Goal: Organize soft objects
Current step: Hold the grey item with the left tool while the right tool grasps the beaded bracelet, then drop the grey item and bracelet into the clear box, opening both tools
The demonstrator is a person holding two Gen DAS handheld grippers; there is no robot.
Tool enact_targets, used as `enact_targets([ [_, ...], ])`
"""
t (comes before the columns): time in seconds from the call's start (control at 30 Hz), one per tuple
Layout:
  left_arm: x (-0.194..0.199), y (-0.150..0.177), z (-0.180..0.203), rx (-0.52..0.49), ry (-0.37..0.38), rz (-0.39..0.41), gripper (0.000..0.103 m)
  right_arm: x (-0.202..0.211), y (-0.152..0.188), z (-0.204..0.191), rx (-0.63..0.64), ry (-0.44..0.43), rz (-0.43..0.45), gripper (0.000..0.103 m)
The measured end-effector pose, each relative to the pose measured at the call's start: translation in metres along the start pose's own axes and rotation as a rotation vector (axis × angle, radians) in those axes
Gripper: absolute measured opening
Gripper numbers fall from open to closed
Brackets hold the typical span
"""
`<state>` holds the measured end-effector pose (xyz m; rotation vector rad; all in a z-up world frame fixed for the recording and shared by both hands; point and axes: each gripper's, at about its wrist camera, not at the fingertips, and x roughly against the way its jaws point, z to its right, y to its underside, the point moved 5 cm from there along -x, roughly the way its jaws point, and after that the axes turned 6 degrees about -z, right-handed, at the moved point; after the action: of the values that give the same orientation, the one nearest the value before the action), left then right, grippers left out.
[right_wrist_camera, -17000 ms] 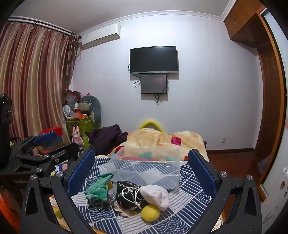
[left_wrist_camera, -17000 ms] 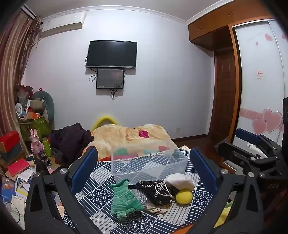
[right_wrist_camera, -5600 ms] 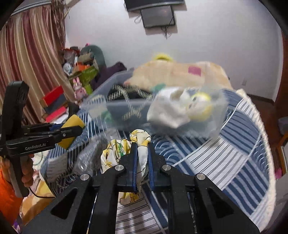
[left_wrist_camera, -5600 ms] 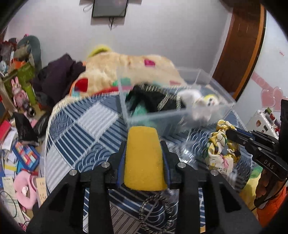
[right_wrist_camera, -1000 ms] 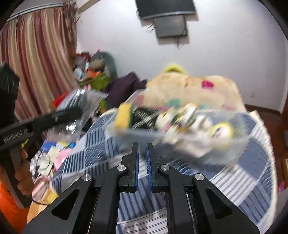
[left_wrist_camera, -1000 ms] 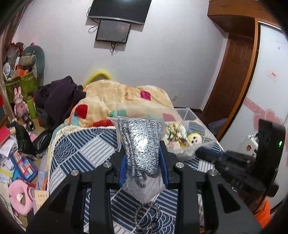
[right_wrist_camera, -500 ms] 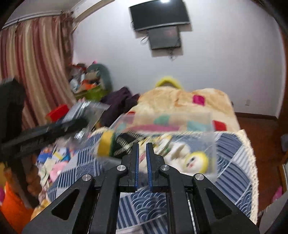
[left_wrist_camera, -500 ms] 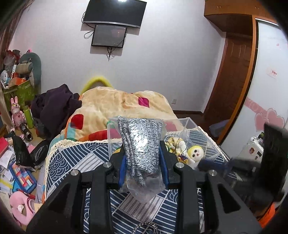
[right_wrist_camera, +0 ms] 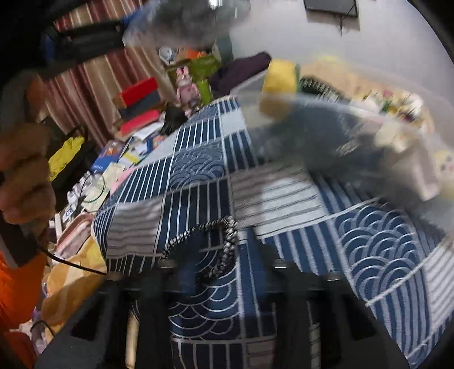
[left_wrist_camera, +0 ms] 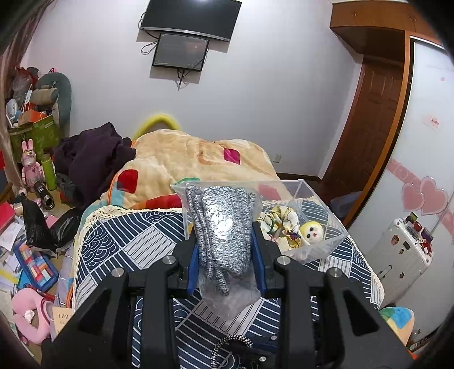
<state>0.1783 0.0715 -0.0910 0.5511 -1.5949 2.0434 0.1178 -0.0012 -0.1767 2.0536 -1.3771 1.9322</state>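
Observation:
My left gripper [left_wrist_camera: 225, 238] is shut on a clear bag of grey knit socks [left_wrist_camera: 224, 227], held above the blue patterned bedspread [left_wrist_camera: 119, 241] in front of the clear plastic bin [left_wrist_camera: 320, 241]. The bin holds a floral scrunchie [left_wrist_camera: 279, 220] and a small yellow-haired doll [left_wrist_camera: 312, 232]. In the blurred right wrist view, my right gripper [right_wrist_camera: 218, 255] is low over the bedspread [right_wrist_camera: 369, 249], fingers spread, with a black-and-white braided band [right_wrist_camera: 224, 247] lying between them. The bin [right_wrist_camera: 354, 113] with a yellow sponge [right_wrist_camera: 278, 79] is at the upper right. The socks bag [right_wrist_camera: 184, 20] shows at the top.
A beige blanket [left_wrist_camera: 195, 159] and dark clothes [left_wrist_camera: 93, 159] lie behind the bin. The floor at left is littered with books, bags and toys [left_wrist_camera: 28, 255]. A white suitcase [left_wrist_camera: 403, 261] stands at right. The braided band [left_wrist_camera: 232, 343] lies below the left gripper.
My right gripper has swung down sharply from facing the bin to low over the bedspread at the braided band, and opened. My left gripper holds the socks bag, nearly still.

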Motion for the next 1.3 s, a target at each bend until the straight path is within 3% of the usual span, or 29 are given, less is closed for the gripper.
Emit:
enact_targets([
  [0.33,-0.006,-0.011,0.0,-0.005,0.008,0.016,0.032,0.051,-0.015,0.022,-0.062,0.094,0.171,0.007],
  [0.5,-0.021,-0.023,0.011,-0.031,0.029,0.012,0.032,0.101,-0.038,0.056,-0.121,0.181,0.313,0.007],
  [0.67,-0.044,-0.03,0.025,-0.069,0.052,-0.015,0.032,0.128,-0.06,0.089,-0.185,0.261,0.392,0.007],
  [0.8,-0.074,-0.031,0.031,-0.085,0.04,-0.057,0.032,0.121,-0.075,0.107,-0.206,0.316,0.371,0.007],
  [1.0,-0.122,-0.015,0.025,-0.06,0.041,-0.178,0.032,0.095,-0.074,0.121,-0.21,0.389,0.259,0.007],
  [1.07,-0.129,-0.009,0.024,-0.057,0.043,-0.206,0.033,0.095,-0.069,0.124,-0.209,0.394,0.236,0.011],
  [1.2,-0.128,-0.004,0.025,-0.054,0.056,-0.214,0.042,0.105,-0.058,0.129,-0.215,0.408,0.233,0.041],
  [1.3,-0.116,-0.006,0.027,-0.062,0.053,-0.193,0.049,0.119,-0.053,0.126,-0.208,0.423,0.258,0.043],
])
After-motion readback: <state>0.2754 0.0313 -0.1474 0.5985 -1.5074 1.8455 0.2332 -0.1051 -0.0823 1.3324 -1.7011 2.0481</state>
